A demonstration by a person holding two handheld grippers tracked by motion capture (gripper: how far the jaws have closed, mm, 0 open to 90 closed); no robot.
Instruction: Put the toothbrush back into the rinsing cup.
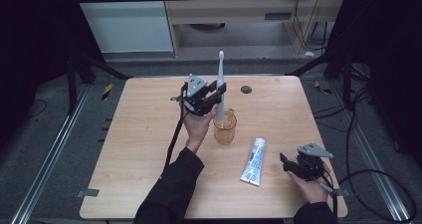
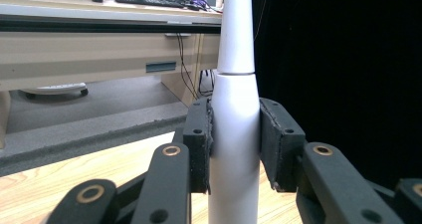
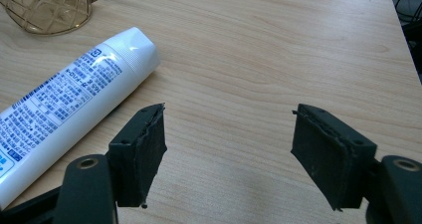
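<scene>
Left half of table (image 1: 134, 149): wide open, nothing sitting there.
Middle: glass cup (image 1: 225, 127) with the upright toothbrush (image 1: 220, 84) over it blocks the way.
Near right: toothpaste tube (image 1: 254, 160) lies flat, just beside the right gripper (image 1: 284, 162).
Far right: bare wood past the small dark disc (image 1: 246, 89).

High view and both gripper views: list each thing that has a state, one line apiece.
Toothbrush: upright, clamped by the left gripper, lower end at the cup.
Cup: upright on the table, its inside hard to see.
Toothpaste: lying flat, cap on, untouched.
Left gripper: shut on the toothbrush.
Right gripper: open, nothing between its jaws, beside the toothpaste.
</scene>
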